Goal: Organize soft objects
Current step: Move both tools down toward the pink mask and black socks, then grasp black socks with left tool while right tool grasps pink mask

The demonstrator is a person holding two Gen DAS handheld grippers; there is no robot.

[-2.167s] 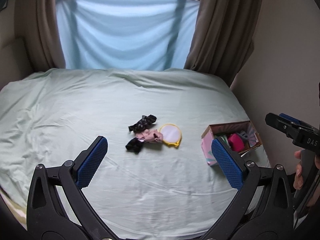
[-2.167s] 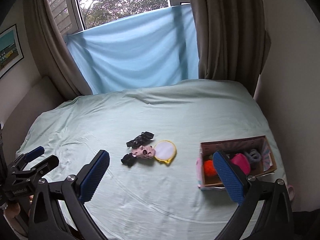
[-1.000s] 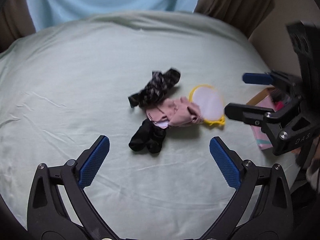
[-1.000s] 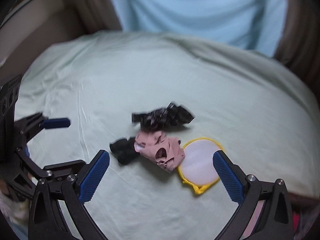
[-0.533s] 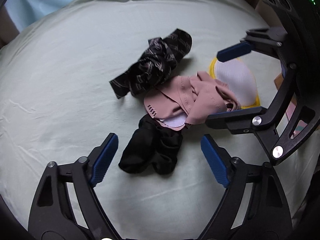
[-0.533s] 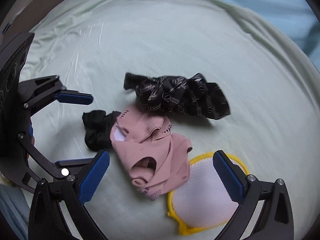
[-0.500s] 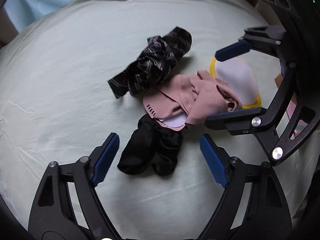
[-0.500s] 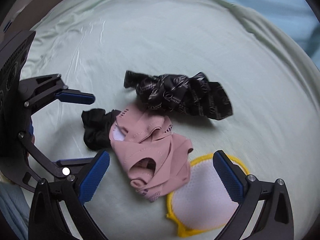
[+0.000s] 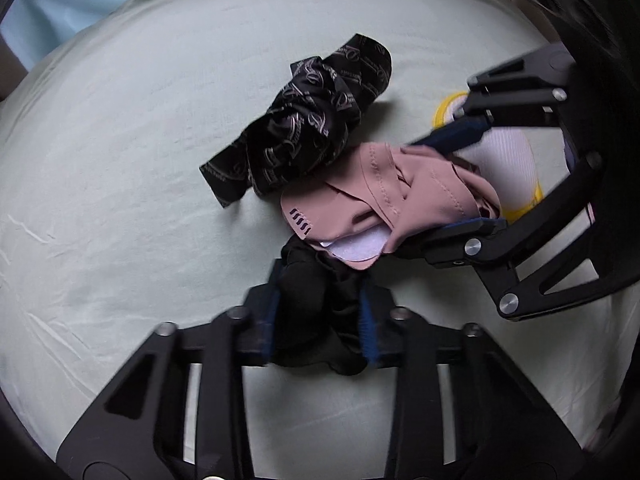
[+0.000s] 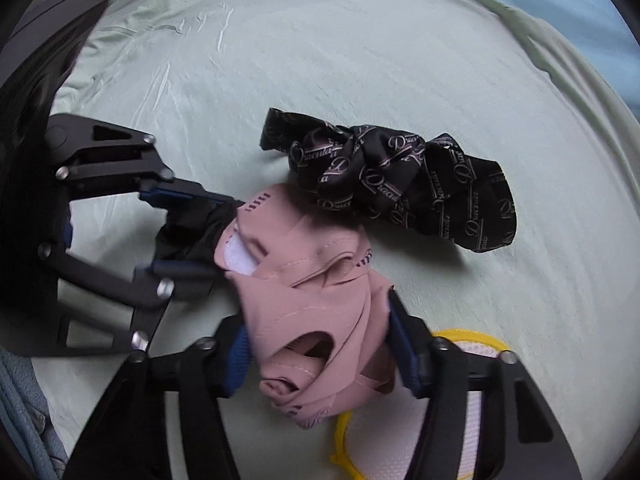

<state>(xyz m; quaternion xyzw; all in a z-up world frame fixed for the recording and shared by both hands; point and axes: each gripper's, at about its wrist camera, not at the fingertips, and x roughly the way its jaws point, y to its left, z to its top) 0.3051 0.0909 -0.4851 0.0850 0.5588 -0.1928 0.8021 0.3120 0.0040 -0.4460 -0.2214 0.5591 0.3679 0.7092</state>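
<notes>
Three soft items lie together on the pale green bed sheet (image 9: pixel 100 160). My left gripper (image 9: pixel 320 316) is shut on a plain black cloth (image 9: pixel 316 300); it also shows in the right wrist view (image 10: pixel 192 232). My right gripper (image 10: pixel 320 344) is closed around the pink garment (image 10: pixel 304 300), which also shows in the left wrist view (image 9: pixel 384 196). A black scarf with pale lettering (image 9: pixel 304 128) lies loose beyond them, also in the right wrist view (image 10: pixel 400 176). The pink garment overlaps the black cloth's far edge.
A round white mesh pad with a yellow rim (image 10: pixel 472 432) lies on the sheet under the right gripper, also in the left wrist view (image 9: pixel 508 160). A blue drape (image 9: pixel 48 4) hangs beyond the bed.
Both grippers moved down onto the pile and closed: the left on the black cloth, the right on the pink garment. Half a second ago both were open above the items.
</notes>
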